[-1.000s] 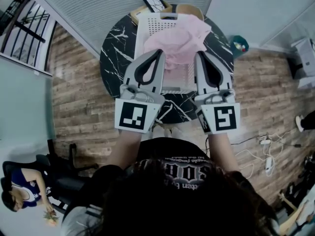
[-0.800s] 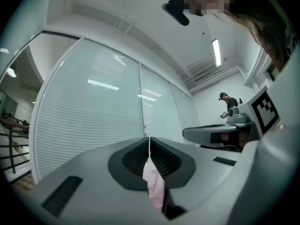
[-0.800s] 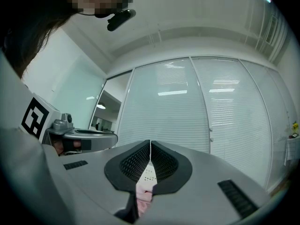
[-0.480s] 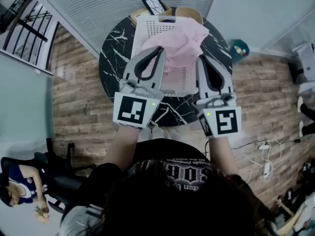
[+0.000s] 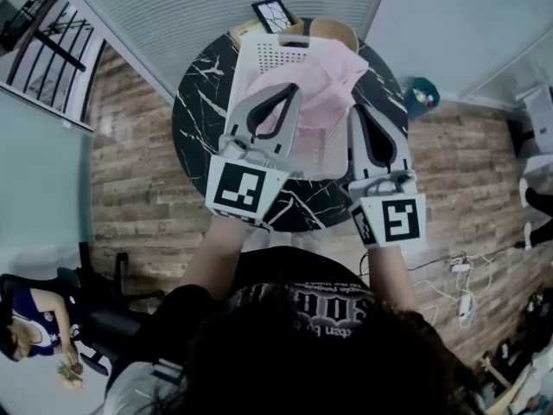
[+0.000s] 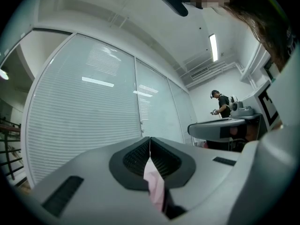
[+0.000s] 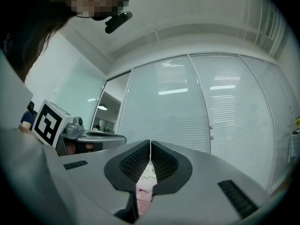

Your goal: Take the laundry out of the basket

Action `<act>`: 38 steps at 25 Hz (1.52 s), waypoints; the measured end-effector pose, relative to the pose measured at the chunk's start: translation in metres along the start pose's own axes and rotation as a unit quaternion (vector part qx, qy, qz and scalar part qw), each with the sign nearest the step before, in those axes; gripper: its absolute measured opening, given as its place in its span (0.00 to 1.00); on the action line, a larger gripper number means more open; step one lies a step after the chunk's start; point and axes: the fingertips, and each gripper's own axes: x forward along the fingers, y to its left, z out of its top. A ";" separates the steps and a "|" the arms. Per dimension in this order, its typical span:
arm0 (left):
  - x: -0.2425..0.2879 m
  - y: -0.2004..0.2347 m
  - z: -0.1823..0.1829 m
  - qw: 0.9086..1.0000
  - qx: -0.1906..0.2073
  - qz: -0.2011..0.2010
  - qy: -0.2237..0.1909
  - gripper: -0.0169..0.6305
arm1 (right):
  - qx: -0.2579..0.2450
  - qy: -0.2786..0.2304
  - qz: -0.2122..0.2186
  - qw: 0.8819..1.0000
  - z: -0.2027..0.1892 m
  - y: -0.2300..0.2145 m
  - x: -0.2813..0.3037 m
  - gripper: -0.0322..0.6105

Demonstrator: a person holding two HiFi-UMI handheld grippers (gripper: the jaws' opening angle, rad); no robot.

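A pink garment (image 5: 327, 78) hangs bunched over the white laundry basket (image 5: 259, 52), which stands on a round black marble table (image 5: 197, 102). My left gripper (image 5: 292, 93) is shut on the garment's left side, and pink cloth (image 6: 153, 184) shows pinched between its pads. My right gripper (image 5: 354, 111) is shut on the right side, with a fold of pink cloth (image 7: 143, 193) caught behind its tips. In both gripper views the jaws point upward at a wall of blinds. The basket's inside is mostly hidden by the garment and the grippers.
A framed tablet (image 5: 274, 11) and a tan bowl-shaped thing (image 5: 335, 28) sit at the table's far edge. On the wooden floor lie a teal object (image 5: 422, 93) and cables (image 5: 462, 271) to the right. A person (image 5: 30, 335) sits at the lower left.
Both grippers have shifted slightly forward over the basket with the pink garment still held. The left gripper has turned a little inward toward the right one.
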 end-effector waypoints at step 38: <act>0.073 0.016 -0.063 0.993 0.023 -0.080 0.086 0.17 | 0.021 0.008 -0.013 1.000 -0.017 -0.049 0.058 0.10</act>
